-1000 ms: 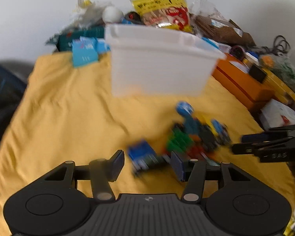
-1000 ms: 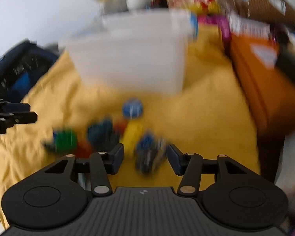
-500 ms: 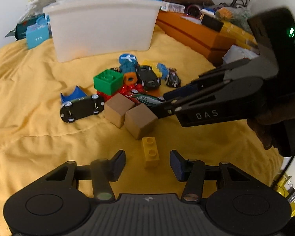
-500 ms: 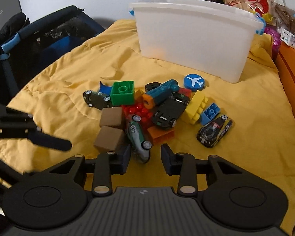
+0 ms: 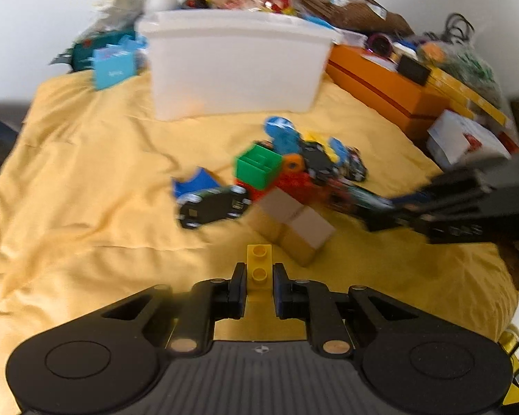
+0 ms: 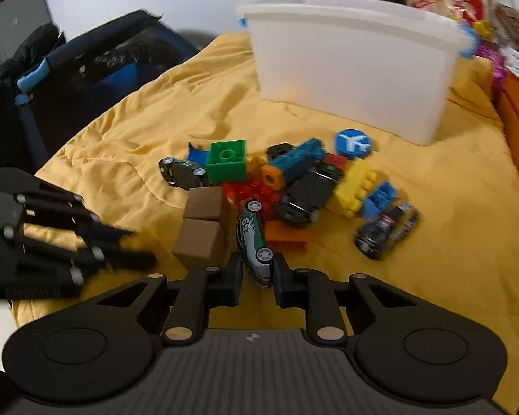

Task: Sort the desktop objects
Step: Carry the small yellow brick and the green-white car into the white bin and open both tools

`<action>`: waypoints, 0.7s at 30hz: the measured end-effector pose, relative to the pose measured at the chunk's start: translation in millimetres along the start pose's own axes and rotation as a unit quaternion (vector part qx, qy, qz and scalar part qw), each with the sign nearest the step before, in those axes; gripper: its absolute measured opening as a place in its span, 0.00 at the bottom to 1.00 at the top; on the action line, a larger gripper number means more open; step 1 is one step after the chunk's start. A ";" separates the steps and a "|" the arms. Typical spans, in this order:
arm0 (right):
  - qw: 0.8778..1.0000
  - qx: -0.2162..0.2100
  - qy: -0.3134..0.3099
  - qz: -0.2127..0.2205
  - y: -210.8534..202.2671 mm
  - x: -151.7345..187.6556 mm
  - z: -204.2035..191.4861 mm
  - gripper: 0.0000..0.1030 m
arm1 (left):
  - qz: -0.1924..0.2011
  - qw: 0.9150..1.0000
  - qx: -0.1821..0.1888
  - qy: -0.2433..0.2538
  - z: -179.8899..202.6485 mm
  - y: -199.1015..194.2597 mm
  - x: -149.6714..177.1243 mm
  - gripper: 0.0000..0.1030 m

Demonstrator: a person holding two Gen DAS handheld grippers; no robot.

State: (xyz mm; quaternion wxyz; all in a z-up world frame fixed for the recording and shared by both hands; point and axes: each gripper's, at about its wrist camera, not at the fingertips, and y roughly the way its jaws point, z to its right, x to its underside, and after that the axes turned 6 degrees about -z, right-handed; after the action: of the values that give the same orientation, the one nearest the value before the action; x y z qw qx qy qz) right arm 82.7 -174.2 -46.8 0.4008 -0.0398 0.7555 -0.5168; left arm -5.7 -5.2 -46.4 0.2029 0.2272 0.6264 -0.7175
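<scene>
Left wrist view: left gripper (image 5: 258,288) closed onto yellow brick (image 5: 258,266), fingers (image 5: 238,288) pressing both its sides, brick near edge of toy pile on yellow cloth (image 5: 86,180). Two wood cubes (image 5: 294,223) just far-right of brick, black car (image 5: 212,205) far-left, green block (image 5: 258,166) beyond. White bin (image 5: 235,69) at far centre, well apart from pile. Right gripper (image 5: 380,212) reaching in from right, blurred, onto something in the pile. Right wrist view: right gripper (image 6: 257,271) clamped on green-white car (image 6: 254,242), near end of car between fingers (image 6: 283,278), far end lying against red bricks (image 6: 256,190). Cubes just left of car, orange brick (image 6: 285,237) just right, dark car (image 6: 385,230) further right, yellow block (image 6: 354,186) and plane disc (image 6: 353,142) far-right. Bin far right, open top. Left gripper visible at left edge, blurred. Step judged: both grasps made, pick phase of sorting, most toys not yet sorted. Next move likely calls for lifting both straight up clear of neighbours, car eased off red bricks without dragging cubes, then carry far over bin rim and release inside.
</scene>
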 end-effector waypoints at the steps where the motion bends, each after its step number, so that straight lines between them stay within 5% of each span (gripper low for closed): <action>1: 1.000 0.003 0.012 -0.001 -4.0 4.3 4.0 0.20 | 0.004 1.000 -0.005 -0.001 -3.5 -3.4 -1.8 0.17; 10: 0.996 0.017 0.071 0.060 -45.2 -6.2 17.7 0.16 | 0.060 0.997 -0.022 -0.032 -35.0 -27.9 -50.9 0.17; 17: 0.997 0.038 0.064 0.029 -25.3 -12.2 22.6 0.16 | 0.059 0.997 -0.021 -0.051 -41.8 -26.8 -60.7 0.17; 21: 0.994 0.035 0.082 0.067 -43.6 -22.5 27.3 0.16 | 0.075 0.997 -0.027 -0.025 -40.5 -32.7 -80.7 0.17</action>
State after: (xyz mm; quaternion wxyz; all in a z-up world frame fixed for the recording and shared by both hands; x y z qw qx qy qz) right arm 100.1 -204.1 -2.6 0.3719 0.0675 0.7685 -0.5163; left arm 44.1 39.8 22.2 0.2777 0.2496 0.6215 -0.6887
